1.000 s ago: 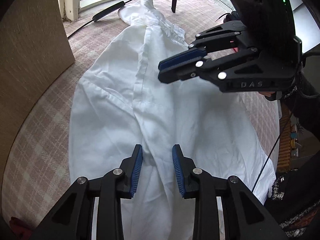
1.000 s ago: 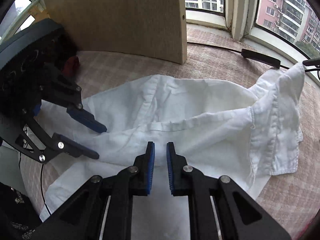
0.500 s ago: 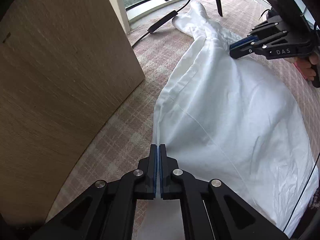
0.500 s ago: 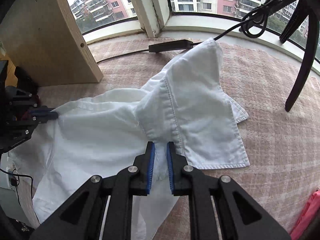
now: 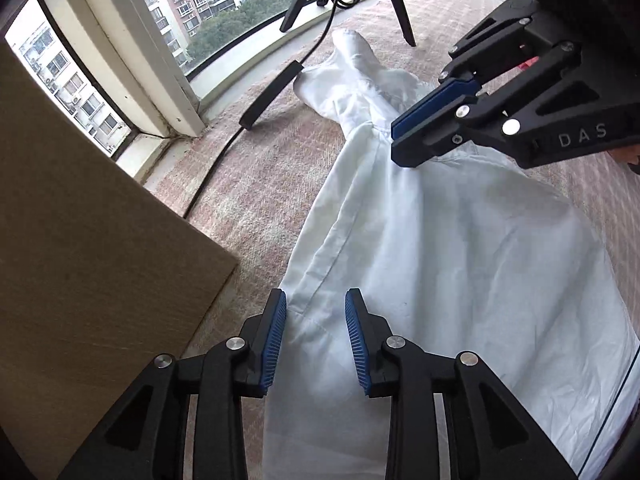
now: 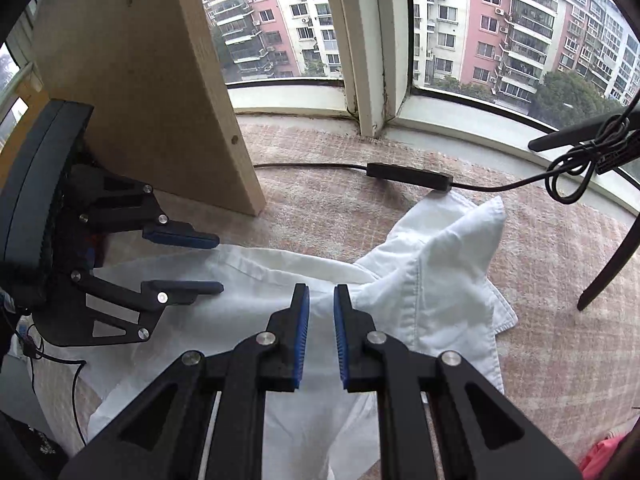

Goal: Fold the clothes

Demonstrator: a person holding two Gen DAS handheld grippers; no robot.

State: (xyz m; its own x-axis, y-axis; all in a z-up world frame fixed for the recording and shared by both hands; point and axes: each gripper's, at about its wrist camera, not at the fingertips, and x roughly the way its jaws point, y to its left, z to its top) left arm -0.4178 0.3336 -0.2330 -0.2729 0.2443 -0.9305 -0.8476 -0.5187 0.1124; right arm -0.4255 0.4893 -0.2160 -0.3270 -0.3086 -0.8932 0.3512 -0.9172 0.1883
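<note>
Folding is barely starting, as far as these views show: the shirt (image 5: 432, 264) is lying stretched out long on the checked cloth surface (image 5: 272, 184), running from the bottom middle of the left view up to its collar end at upper centre, and you are not holding any neat fold yet. Most of the work seems left.

Your left claw (image 5: 316, 336) is opening, its blue ribbed pads apart and straddling the shirt's left edge seam at the bottom of that view; the cloth is sitting between them without being pinched. Your right claw (image 6: 321, 330) is standing a little apart, hovering over the shirt near the collar (image 6: 452, 280) at centre of the right view, pads not pressing on it.

The shirt is thin white woven cotton, soft and creased, with stitched seams and a stiffer collar that is standing up in a peak. The surface beneath is looking coarse and nubby. A stiff tan board (image 5: 80, 240) is leaning at the left, and a black cable (image 6: 408, 176) is trailing along the window sill.
</note>
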